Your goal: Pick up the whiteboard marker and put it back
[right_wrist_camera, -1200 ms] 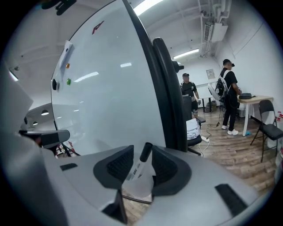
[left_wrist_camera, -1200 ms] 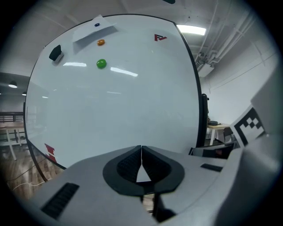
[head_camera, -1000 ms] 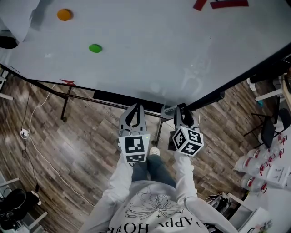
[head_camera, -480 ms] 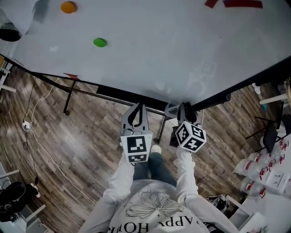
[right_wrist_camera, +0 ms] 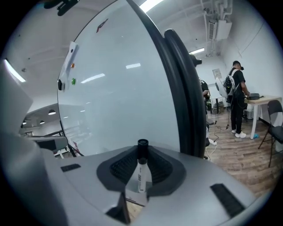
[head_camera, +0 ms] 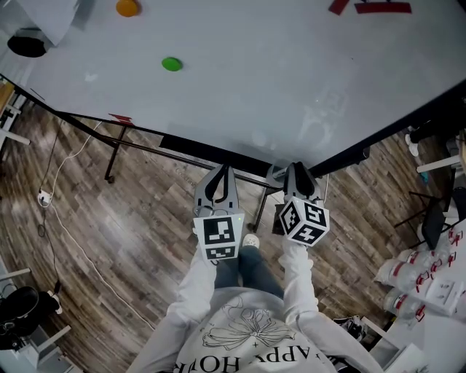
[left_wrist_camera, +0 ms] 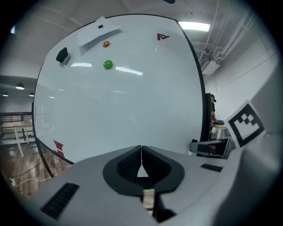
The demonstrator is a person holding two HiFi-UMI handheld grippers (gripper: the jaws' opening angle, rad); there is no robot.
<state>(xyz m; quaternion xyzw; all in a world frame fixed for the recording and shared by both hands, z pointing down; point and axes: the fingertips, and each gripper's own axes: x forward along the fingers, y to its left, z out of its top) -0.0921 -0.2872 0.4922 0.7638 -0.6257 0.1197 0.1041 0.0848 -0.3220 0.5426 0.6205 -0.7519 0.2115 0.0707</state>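
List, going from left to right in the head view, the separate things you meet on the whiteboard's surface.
black object → orange magnet → green magnet → red markings

Head view: I cannot find the white whiteboard marker with a black cap (right_wrist_camera: 140, 170). The right gripper (head_camera: 296, 169), whose jaws have just been closing round it, covers it. Right gripper view: its lower end sinks out of sight between the dark ribbed pads (right_wrist_camera: 119, 167), and the label print is too small to read. The head view's top edge crops the red markings (head_camera: 378, 6) on the white whiteboard (head_camera: 277, 80).
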